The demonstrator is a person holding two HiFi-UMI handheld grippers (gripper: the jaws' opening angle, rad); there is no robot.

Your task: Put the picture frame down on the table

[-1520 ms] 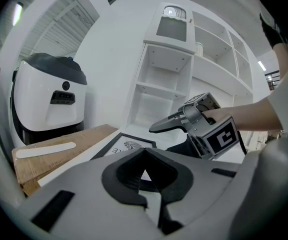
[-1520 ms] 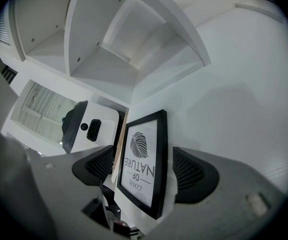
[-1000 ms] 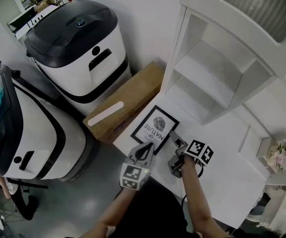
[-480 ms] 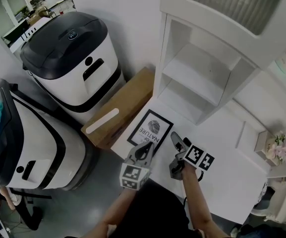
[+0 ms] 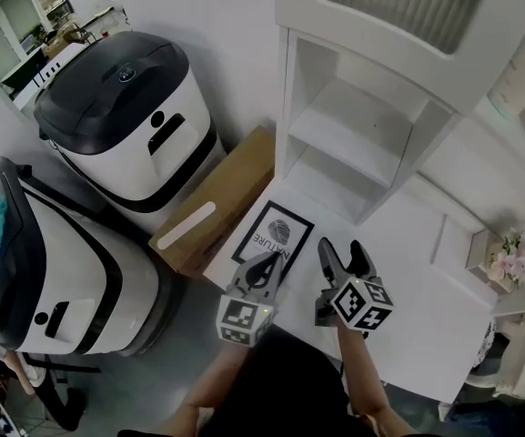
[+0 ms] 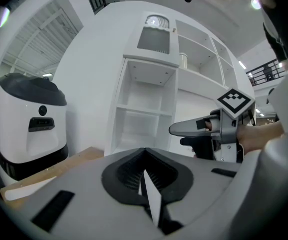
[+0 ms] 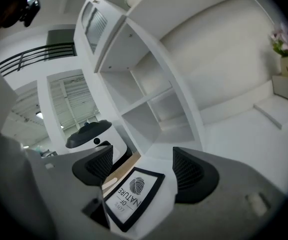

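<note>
Right tongs (image 5: 341,248) now stand with the jaws spread wider than half a second earlier and point more squarely to twelve o'clock, while the picture frame has not shifted on the table. Nothing sits between those spread jaws; the right gripper view looks through the gap at the frame lying beyond them. Left tongs (image 5: 267,264) are pressed together, with only a thin pale slit between the pads and no object seen in their grip. Their tips are just beside the near edge of the picture frame (image 5: 275,234), which lies at twelve o'clock from them and at about eleven o'clock from the right tongs. The frame rests flat, print upward, near the left edge of the white table (image 5: 408,271). An open white shelf unit (image 5: 353,144) stands on the table at about one o'clock from the frame. A cardboard box (image 5: 217,203) sits off the table at ten o'clock. Assessment: the put-down appears complete, since the frame is down and neither tool holds it. What remains, in my judgement, is only to draw both tools clear.
</note>
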